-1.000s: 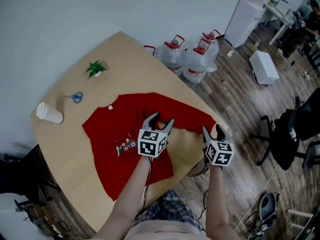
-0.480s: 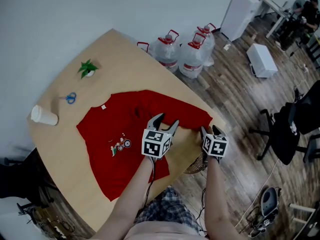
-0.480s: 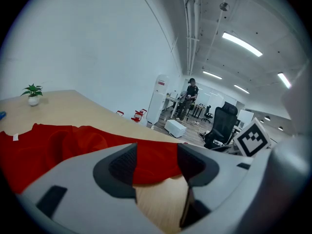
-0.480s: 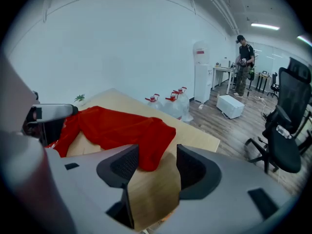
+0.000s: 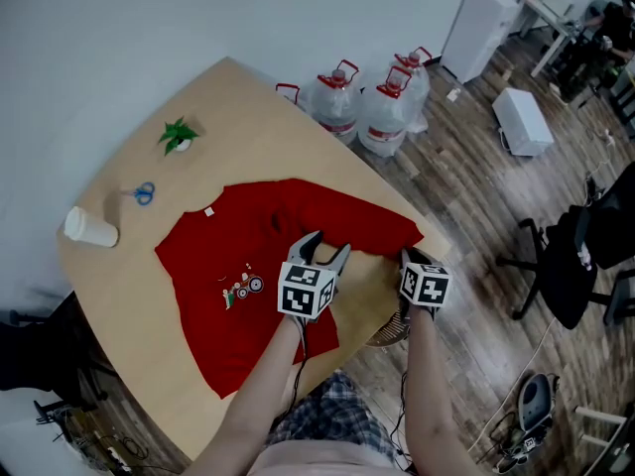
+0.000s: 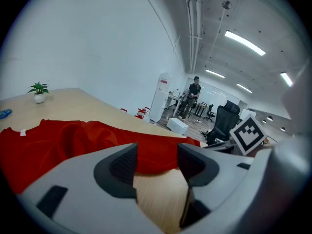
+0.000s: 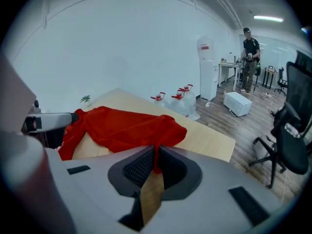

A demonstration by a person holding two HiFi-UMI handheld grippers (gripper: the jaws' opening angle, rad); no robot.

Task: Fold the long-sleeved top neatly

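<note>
The red long-sleeved top (image 5: 238,256) lies spread on the wooden table (image 5: 248,117), one sleeve reaching toward the near right edge. My left gripper (image 5: 324,246) hovers open over bare wood just in front of the red cloth (image 6: 73,140); its jaws (image 6: 157,162) hold nothing. My right gripper (image 5: 417,258) sits at the table's edge on the sleeve end. Its jaws have just been closing, and a fold of the red sleeve (image 7: 126,126) is pinched between the pads of that gripper (image 7: 157,165).
A paper cup (image 5: 89,228), blue scissors (image 5: 145,193) and a small potted plant (image 5: 179,134) sit at the table's far left. Water bottles (image 5: 372,102) stand on the floor beyond the table. A black office chair (image 5: 575,256) is at the right.
The right gripper has come down to the table edge and its jaws have closed on the red sleeve. The left gripper has drifted slightly and stays open.
</note>
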